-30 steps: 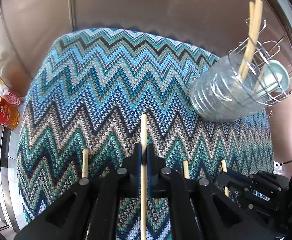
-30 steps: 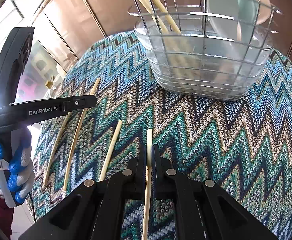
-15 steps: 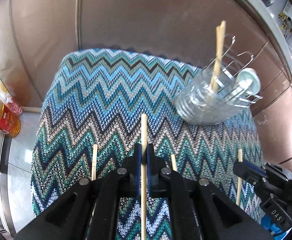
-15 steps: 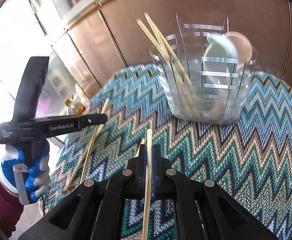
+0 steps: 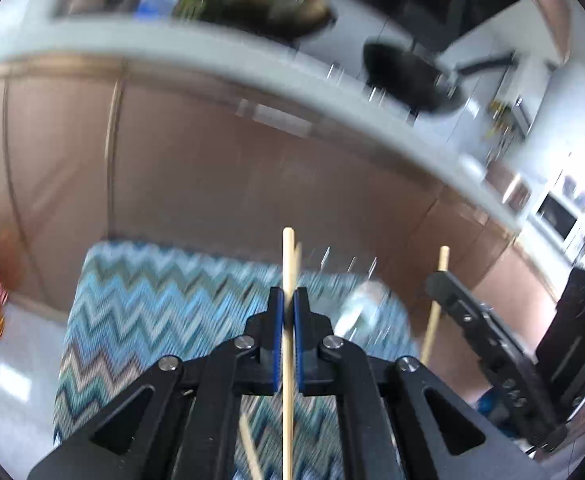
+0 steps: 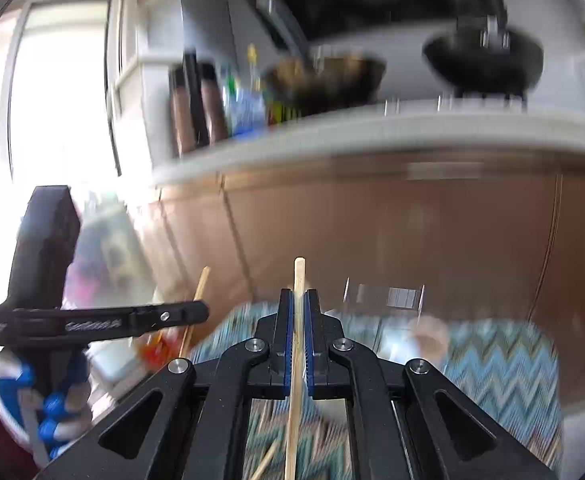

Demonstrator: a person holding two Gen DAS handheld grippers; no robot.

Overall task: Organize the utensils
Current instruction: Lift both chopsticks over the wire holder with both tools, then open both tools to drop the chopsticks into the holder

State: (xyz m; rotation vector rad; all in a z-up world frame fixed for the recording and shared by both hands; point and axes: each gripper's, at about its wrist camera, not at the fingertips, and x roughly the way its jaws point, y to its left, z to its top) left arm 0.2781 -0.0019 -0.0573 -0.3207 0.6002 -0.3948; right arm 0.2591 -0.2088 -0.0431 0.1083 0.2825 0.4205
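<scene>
left wrist view: left gripper clamped on a chopstick, its tip poking up above the blurred zigzag cloth; the right gripper alongside pinches another chopstick

right wrist view: right gripper squeezes its chopstick; wire basket a blur on the cloth beyond

Both views motion-blurred: zigzag cloth, worktop and pans smeared; gripper bodies sharp. Daylight from window at left, blown out white in right view. Heavy fisheye bending, dark vignette at corners.
</scene>
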